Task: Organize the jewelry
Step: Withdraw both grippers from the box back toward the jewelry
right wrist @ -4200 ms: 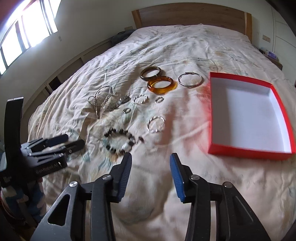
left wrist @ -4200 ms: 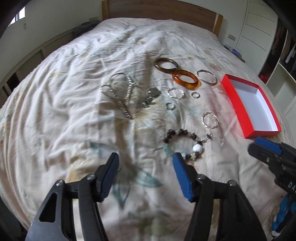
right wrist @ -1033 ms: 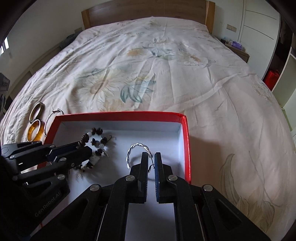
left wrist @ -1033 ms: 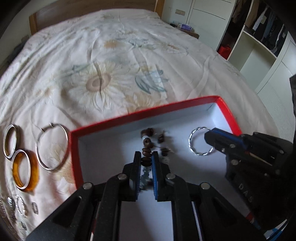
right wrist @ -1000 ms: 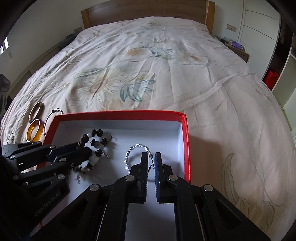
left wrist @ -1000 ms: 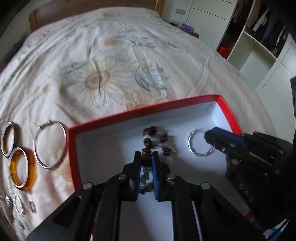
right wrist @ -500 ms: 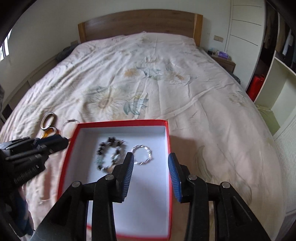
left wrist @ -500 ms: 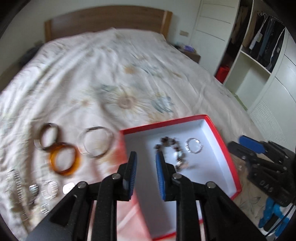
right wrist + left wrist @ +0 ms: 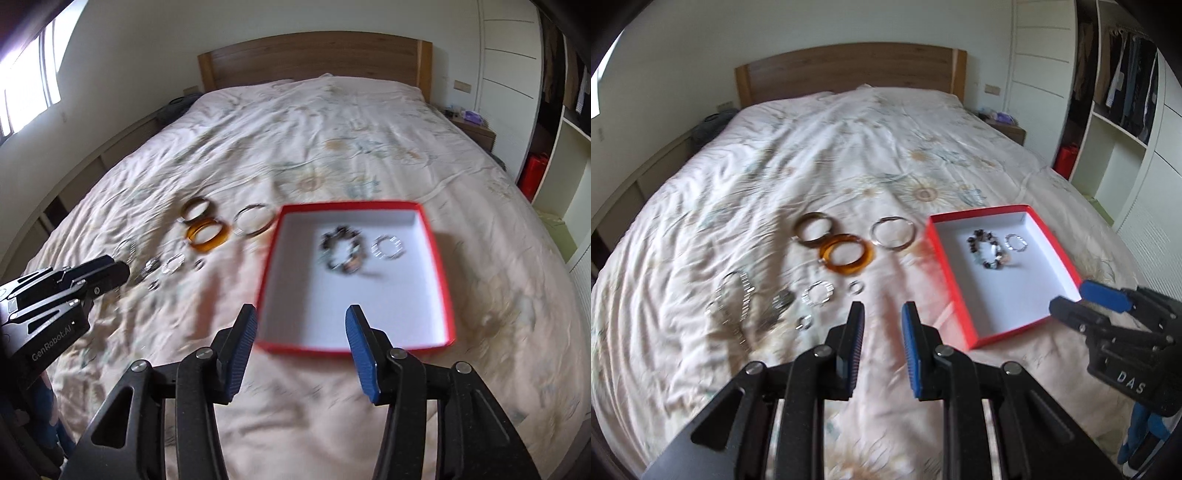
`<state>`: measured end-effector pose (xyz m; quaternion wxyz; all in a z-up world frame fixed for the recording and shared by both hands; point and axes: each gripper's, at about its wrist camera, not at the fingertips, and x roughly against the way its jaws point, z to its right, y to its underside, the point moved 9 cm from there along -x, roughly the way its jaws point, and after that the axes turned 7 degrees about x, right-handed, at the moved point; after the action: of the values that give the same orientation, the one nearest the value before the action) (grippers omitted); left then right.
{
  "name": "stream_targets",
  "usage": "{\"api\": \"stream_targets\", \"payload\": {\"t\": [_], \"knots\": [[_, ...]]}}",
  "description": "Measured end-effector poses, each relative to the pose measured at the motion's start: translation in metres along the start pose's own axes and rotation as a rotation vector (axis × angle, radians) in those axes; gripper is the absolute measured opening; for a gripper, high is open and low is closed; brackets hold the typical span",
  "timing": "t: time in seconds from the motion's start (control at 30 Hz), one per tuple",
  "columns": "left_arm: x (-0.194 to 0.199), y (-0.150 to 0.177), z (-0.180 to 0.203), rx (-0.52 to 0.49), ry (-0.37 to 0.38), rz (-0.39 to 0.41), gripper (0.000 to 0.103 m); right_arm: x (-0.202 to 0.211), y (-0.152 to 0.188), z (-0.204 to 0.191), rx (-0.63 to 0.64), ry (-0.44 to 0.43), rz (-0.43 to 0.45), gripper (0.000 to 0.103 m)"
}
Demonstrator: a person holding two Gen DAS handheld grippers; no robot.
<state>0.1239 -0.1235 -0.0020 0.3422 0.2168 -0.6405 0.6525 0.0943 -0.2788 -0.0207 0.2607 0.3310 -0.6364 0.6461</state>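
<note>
Both grippers are back off the red box [image 9: 441, 295] now: the left gripper [image 9: 882, 343], a second ago pinched on the beaded bracelet [image 9: 988, 251], hangs empty with a narrow gap. The right gripper [image 9: 301, 343] has let the twisted silver ring [image 9: 388, 248] go and stands wide apart. Bracelet and ring lie side by side in the box, ahead of the right gripper. The amber bangle [image 9: 846, 254], brown bangle [image 9: 813, 229] and silver hoop [image 9: 893, 233] remain on the bedspread [image 9: 849, 155] ahead of the left gripper.
</note>
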Motion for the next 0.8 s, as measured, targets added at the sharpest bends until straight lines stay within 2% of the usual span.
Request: {"api": "stream_targets", "payload": {"t": [0.3, 0.53, 0.67, 0.8], "knots": [[0.035, 0.03, -0.053, 0.054, -0.034, 0.015, 0.02, 0.022, 0.026, -0.048, 0.004, -0.033, 0.017, 0.056], [0.048, 0.044, -0.079, 0.077, -0.047, 0.022, 0.02, 0.037, 0.024, -0.07, 0.019, -0.04, 0.056, 0.059], [0.045, 0.052, -0.099, 0.13, -0.036, 0.005, 0.035, 0.033, 0.022, -0.078, 0.034, -0.057, 0.06, 0.06], [0.034, 0.063, -0.125, 0.188, -0.061, -0.021, 0.035, 0.02, 0.022, -0.085, 0.044, -0.079, 0.049, 0.06]]}}
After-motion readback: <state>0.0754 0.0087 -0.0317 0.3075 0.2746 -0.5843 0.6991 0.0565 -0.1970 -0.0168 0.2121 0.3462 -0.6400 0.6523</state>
